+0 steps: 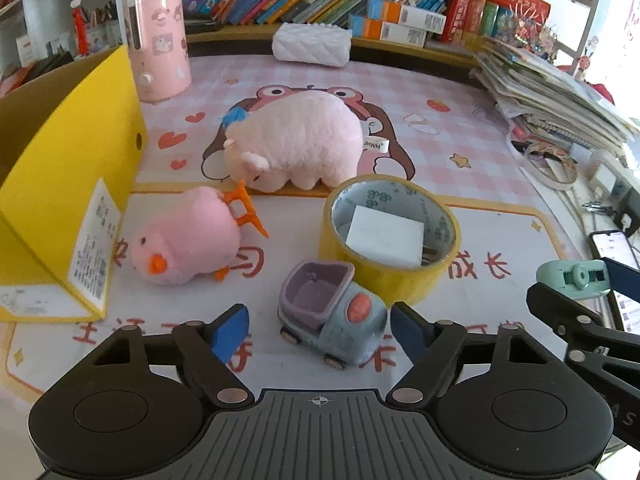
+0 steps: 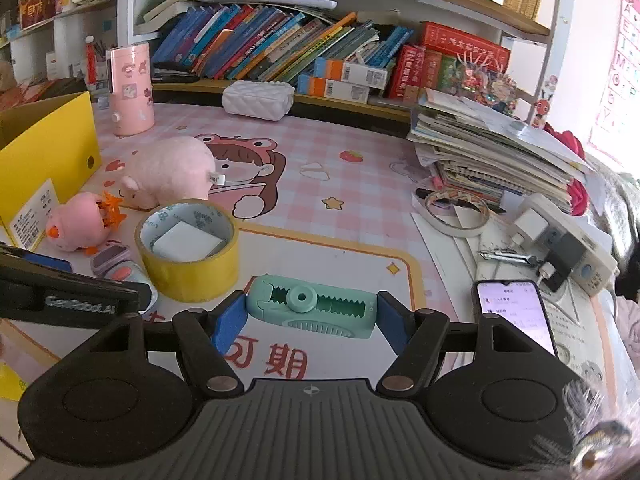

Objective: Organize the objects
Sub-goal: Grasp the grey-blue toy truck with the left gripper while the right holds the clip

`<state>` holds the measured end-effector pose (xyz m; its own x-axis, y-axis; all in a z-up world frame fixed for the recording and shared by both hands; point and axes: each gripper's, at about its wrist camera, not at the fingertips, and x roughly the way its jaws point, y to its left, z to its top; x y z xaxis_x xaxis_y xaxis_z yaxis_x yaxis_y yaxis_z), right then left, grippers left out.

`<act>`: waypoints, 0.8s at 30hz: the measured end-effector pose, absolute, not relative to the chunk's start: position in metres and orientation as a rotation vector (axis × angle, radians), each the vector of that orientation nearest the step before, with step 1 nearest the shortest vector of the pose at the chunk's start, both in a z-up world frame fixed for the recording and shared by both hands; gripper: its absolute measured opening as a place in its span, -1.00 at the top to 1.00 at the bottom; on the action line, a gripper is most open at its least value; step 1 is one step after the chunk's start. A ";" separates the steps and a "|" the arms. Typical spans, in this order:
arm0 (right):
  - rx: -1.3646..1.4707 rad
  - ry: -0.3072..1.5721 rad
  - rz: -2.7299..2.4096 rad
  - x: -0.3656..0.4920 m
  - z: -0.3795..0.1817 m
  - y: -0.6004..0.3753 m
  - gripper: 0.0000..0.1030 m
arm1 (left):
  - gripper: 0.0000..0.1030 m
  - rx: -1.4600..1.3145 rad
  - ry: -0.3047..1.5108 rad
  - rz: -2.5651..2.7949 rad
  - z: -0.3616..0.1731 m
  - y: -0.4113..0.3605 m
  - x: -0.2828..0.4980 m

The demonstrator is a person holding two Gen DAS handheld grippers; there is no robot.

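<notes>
My left gripper [image 1: 318,330] is open, its blue pads either side of a grey-blue toy truck [image 1: 332,312] on the mat, with a gap at the left pad. My right gripper [image 2: 310,320] is closed on a mint-green correction tape dispenser [image 2: 312,310], both pads touching its ends; the dispenser also shows in the left wrist view [image 1: 572,280]. A pink chick plush [image 1: 184,246] lies on its side left of the truck. A pink pig plush [image 1: 296,142] lies behind it. A yellow tape roll [image 1: 388,240] holds a white block. An open yellow box [image 1: 72,184] stands at the left.
A pink cylinder [image 1: 158,42] and a white quilted case [image 1: 312,44] stand at the back by the bookshelf. A stack of books [image 2: 492,152], a white tape ring [image 2: 456,214], a power strip [image 2: 568,244] and a lit phone [image 2: 514,316] crowd the right side.
</notes>
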<state>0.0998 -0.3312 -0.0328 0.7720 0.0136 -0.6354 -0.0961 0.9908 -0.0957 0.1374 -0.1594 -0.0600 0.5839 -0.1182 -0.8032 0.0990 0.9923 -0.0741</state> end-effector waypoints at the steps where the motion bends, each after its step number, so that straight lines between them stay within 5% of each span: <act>1: -0.124 0.688 0.065 0.102 -0.033 -0.332 -0.31 | -0.48 -0.017 0.937 -0.128 -0.060 -0.161 0.139; 6: -0.120 0.698 0.097 0.114 -0.036 -0.331 -0.31 | -0.23 -0.003 0.964 -0.152 -0.066 -0.166 0.147; 24: -0.101 0.733 0.185 0.124 -0.035 -0.290 -0.31 | -0.23 -0.091 0.836 -0.065 -0.029 -0.111 0.110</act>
<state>0.1241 -0.2901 -0.0350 0.7281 0.1321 -0.6726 -0.2028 0.9788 -0.0273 0.1104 -0.1113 -0.0293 0.6686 -0.0937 -0.7377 0.0221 0.9941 -0.1062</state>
